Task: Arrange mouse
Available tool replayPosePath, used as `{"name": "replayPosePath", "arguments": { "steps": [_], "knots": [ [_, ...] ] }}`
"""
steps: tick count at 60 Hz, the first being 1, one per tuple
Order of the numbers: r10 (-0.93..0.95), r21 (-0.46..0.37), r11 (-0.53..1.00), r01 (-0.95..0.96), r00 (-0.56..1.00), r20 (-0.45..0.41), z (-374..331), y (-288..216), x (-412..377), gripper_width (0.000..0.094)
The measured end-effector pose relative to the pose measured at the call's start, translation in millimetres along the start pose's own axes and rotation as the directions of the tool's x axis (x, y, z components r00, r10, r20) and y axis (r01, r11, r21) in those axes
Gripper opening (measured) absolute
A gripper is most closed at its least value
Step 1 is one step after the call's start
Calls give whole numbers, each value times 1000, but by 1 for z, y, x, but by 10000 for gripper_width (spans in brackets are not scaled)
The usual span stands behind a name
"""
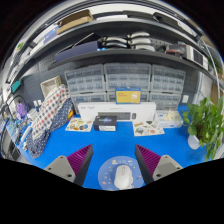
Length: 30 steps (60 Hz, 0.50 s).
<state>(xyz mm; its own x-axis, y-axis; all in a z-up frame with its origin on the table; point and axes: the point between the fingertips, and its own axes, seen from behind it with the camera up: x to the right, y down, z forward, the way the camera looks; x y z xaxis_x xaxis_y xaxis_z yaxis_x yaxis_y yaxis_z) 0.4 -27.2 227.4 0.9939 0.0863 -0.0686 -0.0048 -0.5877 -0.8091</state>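
The mouse (123, 177), pale and rounded, lies nearest the camera, resting on the blue mat (110, 150) that covers the worktop (30, 158). It sits low between the two fingers of the claw (112, 162), with clear blue showing on either side of it, so nothing is pressing on it. The claw is spread wide, its magenta pads (80, 158) facing inward and well apart from the mouse on both flanks.

Beyond the fingers, toward the back of the mat, stands a white box (117, 116) with a dark slab in front of it, flanked by what look like small trays of oddments (78, 125), too small to make out. A green plant (207, 122) leans in at one side, and a checked cloth (47, 112) hangs over something at the other. Behind all this rise rows of small drawers (110, 80) and shelves (100, 35) loaded with boxes.

As for progress, my judgement is that the task is at an early stage: the mouse rests on its own, not gripped or lifted, and the claw is only lined up around it. What seems left is to close on the mouse, carry it to wherever it belongs, and set it down squarely. Where that place is, the view does not show.
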Motion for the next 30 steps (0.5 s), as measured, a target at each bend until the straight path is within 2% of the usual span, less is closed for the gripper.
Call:
{"name": "replayPosePath", "arguments": {
  "steps": [14,30],
  "knots": [
    [-5,31,999,5,1000,17,-20,-8,-9,853],
    [-12,2,1000,12,1000,-10,-18,10,-4,853]
  ]
}}
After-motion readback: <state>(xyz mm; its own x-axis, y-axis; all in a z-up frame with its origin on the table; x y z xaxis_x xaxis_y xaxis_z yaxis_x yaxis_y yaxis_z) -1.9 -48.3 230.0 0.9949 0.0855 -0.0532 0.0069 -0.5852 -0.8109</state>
